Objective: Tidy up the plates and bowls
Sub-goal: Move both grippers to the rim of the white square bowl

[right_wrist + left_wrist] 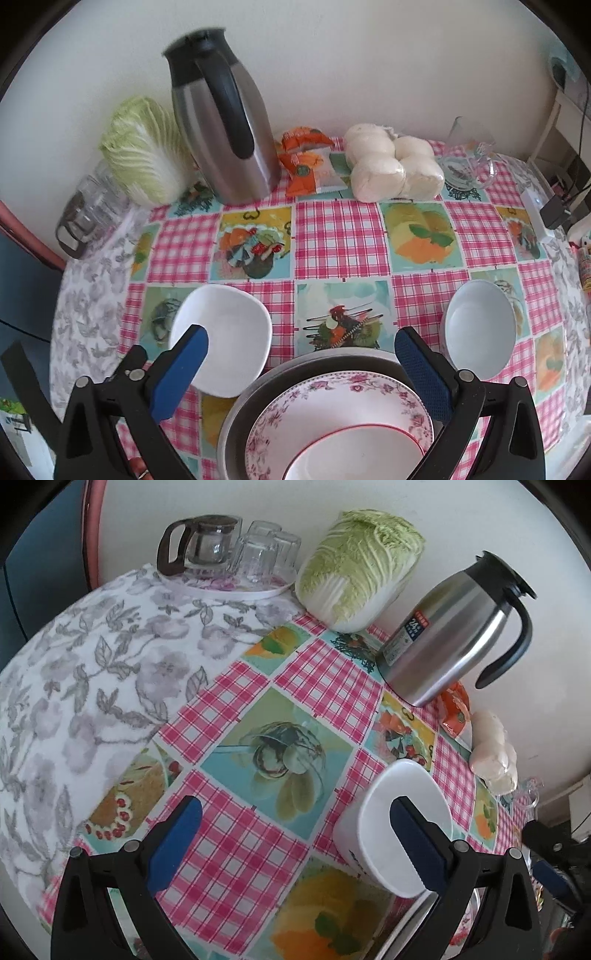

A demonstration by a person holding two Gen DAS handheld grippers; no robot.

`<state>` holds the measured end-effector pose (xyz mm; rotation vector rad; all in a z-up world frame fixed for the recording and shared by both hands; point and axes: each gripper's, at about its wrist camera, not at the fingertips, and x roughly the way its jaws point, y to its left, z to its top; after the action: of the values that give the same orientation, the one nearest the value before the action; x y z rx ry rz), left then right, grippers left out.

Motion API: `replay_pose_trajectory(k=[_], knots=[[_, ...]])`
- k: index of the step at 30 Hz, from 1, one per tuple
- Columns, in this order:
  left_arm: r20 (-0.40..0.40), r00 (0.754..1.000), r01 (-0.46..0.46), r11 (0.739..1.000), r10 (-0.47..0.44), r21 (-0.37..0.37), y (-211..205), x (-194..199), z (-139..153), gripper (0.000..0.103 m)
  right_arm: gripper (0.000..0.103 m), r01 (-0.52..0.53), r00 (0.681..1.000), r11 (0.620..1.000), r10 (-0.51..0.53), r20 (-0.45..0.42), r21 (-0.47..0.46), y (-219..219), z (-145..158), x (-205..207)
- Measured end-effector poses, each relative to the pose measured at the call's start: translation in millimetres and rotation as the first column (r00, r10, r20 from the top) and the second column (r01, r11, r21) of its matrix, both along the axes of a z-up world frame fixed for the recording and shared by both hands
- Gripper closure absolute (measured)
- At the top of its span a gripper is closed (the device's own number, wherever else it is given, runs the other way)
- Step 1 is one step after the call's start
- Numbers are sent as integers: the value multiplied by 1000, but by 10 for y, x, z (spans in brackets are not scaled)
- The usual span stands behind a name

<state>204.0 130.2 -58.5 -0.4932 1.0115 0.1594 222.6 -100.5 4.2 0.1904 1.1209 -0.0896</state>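
Pink-checked cloth covers the surface (pixel 340 236). Steel jug (pixel 225 129) and cabbage (pixel 144 151) at the far edge by the wall. Grey pan (pixel 236 424) at the near edge, holding a floral plate (pixel 332 398) with a red-rimmed plate (pixel 354 454) on top. White square bowl (pixel 229 336) just left of the pan; pale round bowl (pixel 480 328) to its right. Right claw (pixel 301 373), fingers apart, above the pan. Left claw (pixel 295 845), fingers apart, one finger (pixel 417 842) over the square bowl.

Steel jug (pixel 225 136), cabbage (pixel 360 568), buns (pixel 393 162) — checked cloth (pixel 340 236)
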Motion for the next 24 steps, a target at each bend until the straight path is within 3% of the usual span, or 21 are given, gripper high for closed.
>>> replay_pose_trajectory(k=[8,13,19,21,24], knots=[[13,1000,1,993,1,-118,44,119,-107,2,20,-21,998,1000,20,-57,-12,147,-324,203],[-20,1000,15,996,-16,-85,-11,174,-211,2,26,-60,993,998,56,-103,-31,276,-498,280],[-31,998,47,993,-51,-108,-43,220,-262,2,41,-70,988,997,64,-140,-43,313,-673,351],[-35,998,56,992,-60,-114,-59,230,-278,9,48,-72,987,996,64,-149,-49,321,-718,377],[-63,995,62,987,-72,-145,-85,247,-341,29,57,-76,985,996,67,-159,-51,327,-763,402]])
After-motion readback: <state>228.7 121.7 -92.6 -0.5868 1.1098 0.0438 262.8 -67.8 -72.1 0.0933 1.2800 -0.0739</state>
